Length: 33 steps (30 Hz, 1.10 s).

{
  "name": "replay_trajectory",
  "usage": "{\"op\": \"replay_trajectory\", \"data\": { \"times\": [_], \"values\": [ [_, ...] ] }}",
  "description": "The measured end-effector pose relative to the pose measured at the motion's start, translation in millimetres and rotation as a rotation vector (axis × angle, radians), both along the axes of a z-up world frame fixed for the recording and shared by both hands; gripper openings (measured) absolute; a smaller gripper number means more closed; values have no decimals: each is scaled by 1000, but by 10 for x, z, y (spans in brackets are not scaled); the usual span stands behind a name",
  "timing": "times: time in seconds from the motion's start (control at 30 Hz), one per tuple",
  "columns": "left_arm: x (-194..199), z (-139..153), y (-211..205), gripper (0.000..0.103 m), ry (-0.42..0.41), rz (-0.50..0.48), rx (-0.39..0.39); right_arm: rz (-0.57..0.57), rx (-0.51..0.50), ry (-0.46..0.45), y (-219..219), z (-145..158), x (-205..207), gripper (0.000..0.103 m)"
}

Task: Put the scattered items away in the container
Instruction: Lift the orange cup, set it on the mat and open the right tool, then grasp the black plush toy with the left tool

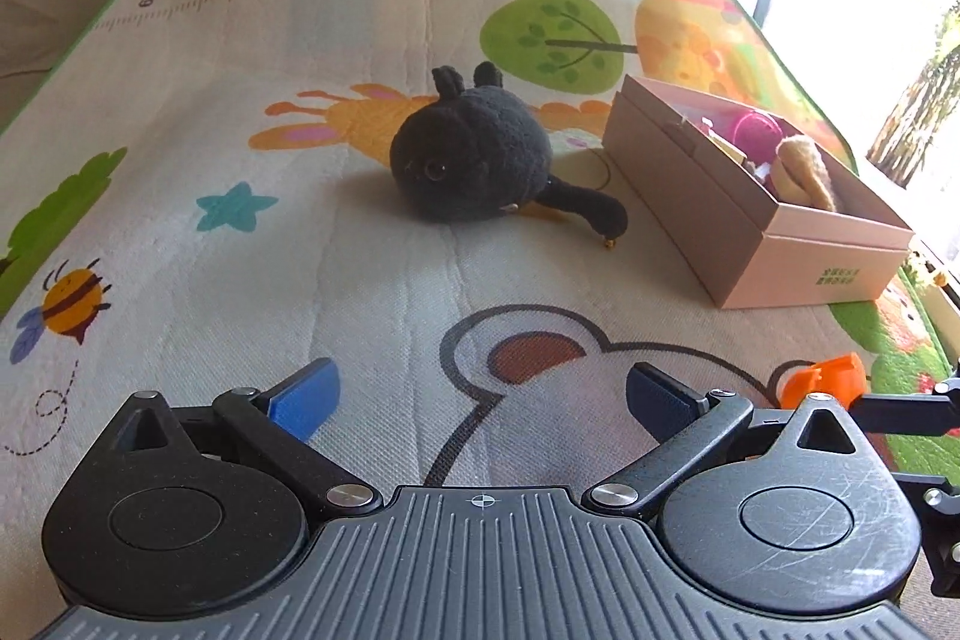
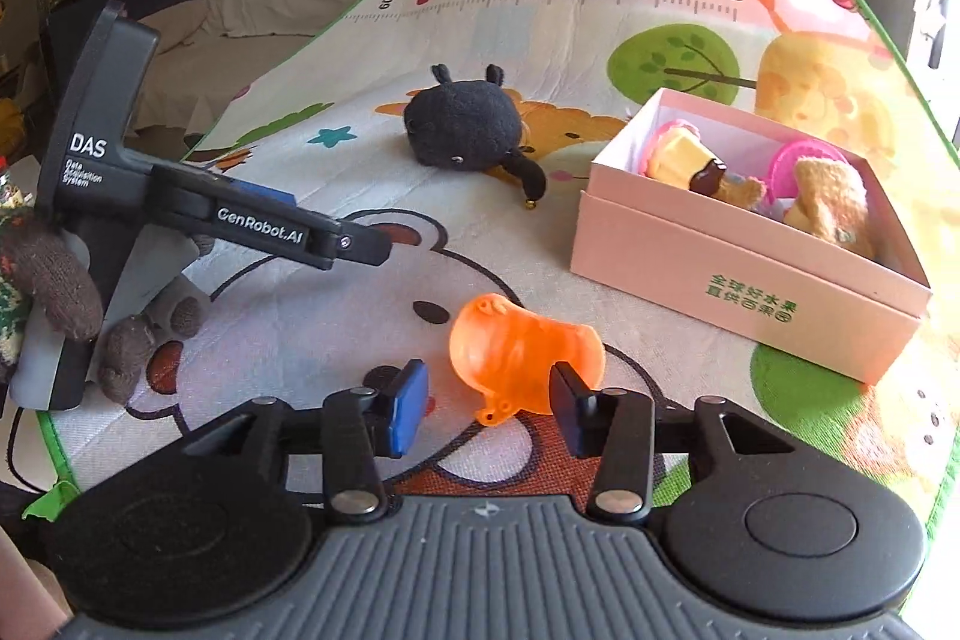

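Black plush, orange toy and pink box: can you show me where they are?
Black plush (image 2: 462,130): right wrist view, middle of its round body.
Orange toy (image 2: 522,346): right wrist view, middle of its clear shell, between the open fingers.
Pink box (image 2: 738,280): right wrist view, its near side wall.

We hold two matching tools. The left gripper (image 1: 483,400) has a ribbed grey body with a small crosshair mark, two round black discs, black linkage arms with silver screws, and blue pads on its fingers (image 1: 306,397). The discs are scuffed on one side. The right gripper (image 2: 489,406) is built the same, with a blue pad (image 2: 408,403) on one finger. Seen from the right wrist, the left tool reads "DAS" and "GenRobot.AI" in white. Our hand (image 2: 54,280) wears a brown knitted glove.
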<state>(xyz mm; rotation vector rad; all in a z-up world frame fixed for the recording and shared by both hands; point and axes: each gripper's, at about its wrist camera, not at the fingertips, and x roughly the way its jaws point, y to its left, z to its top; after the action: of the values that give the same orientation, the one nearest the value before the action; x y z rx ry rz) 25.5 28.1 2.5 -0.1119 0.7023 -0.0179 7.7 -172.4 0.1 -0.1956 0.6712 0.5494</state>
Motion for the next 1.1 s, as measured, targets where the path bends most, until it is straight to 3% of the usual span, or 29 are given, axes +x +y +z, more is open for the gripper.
{"op": "replay_trajectory", "data": {
  "times": [0.07,0.23,0.67,0.93,1.1],
  "values": [
    [19,-4,-46,103,11,-3,31,-41,17,0,-78,-38,16,61],
    [47,-31,-158,103,34,-14,112,-84,44,18,-182,-164,25,68],
    [88,-19,-158,103,62,-22,110,-108,69,44,-197,-232,62,103],
    [120,6,-149,103,55,-75,123,-109,74,49,-194,-238,70,103],
    [405,148,-143,103,-90,-60,193,-108,58,47,-173,-240,68,103]
  ]
}}
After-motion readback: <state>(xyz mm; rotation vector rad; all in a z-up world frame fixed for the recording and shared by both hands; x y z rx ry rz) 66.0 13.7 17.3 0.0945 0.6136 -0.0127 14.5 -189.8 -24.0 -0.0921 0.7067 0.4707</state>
